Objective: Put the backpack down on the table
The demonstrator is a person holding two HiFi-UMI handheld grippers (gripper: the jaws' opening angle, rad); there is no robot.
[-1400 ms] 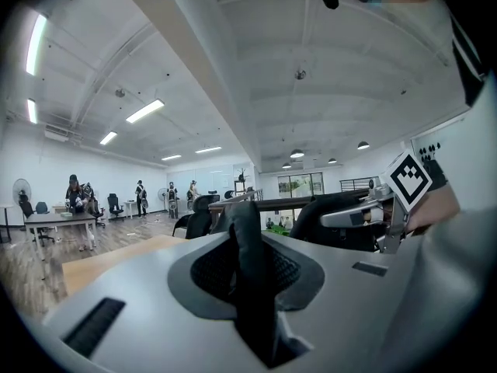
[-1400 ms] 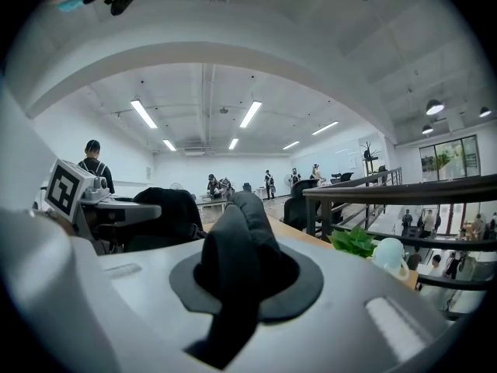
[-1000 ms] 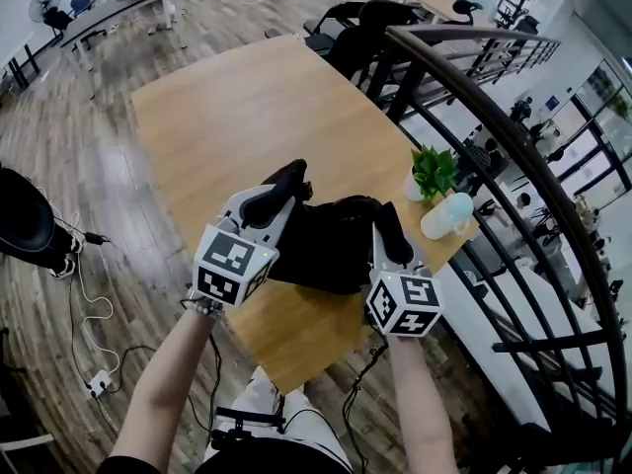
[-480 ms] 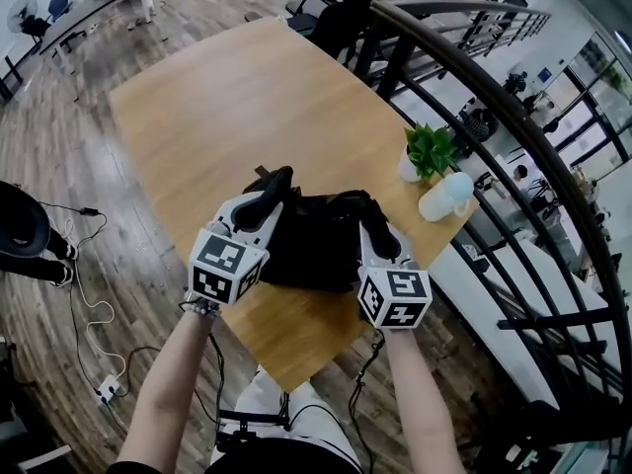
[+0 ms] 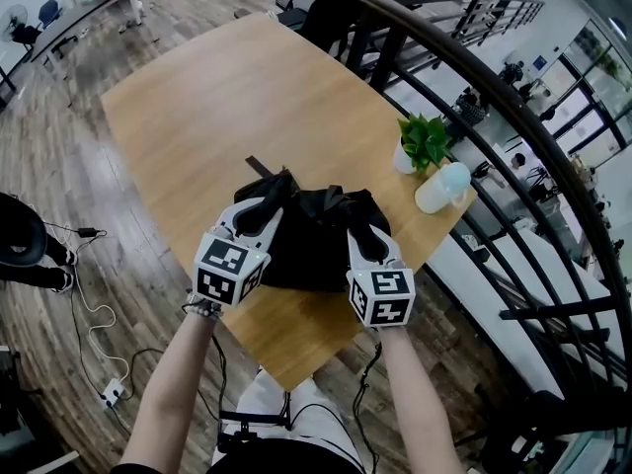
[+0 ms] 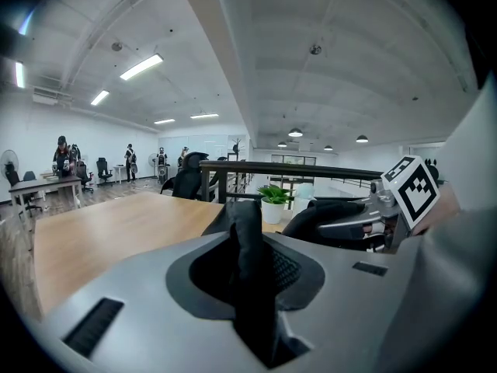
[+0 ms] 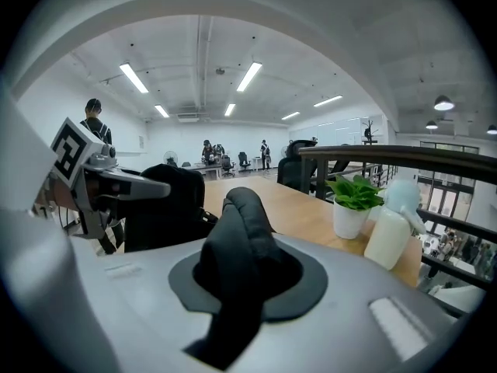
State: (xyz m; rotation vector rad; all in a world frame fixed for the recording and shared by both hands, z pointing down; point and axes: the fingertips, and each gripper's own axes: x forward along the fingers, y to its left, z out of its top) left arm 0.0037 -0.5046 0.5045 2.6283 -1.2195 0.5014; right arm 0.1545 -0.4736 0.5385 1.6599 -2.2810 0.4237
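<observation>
Black backpack (image 5: 314,255) clamped; left hand-held gripper (image 5: 277,198), right hand-held gripper (image 5: 352,227) tilt downward.

The backpack (image 5: 314,243) is black, the table (image 5: 217,107) tan wood-grain, the plant (image 5: 427,138) green.

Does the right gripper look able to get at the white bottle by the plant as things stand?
Probably not yet: the right gripper holds the backpack strap, though its jaws have just opened slightly. Otherwise nothing stands between it and the white bottle on the table.
</observation>
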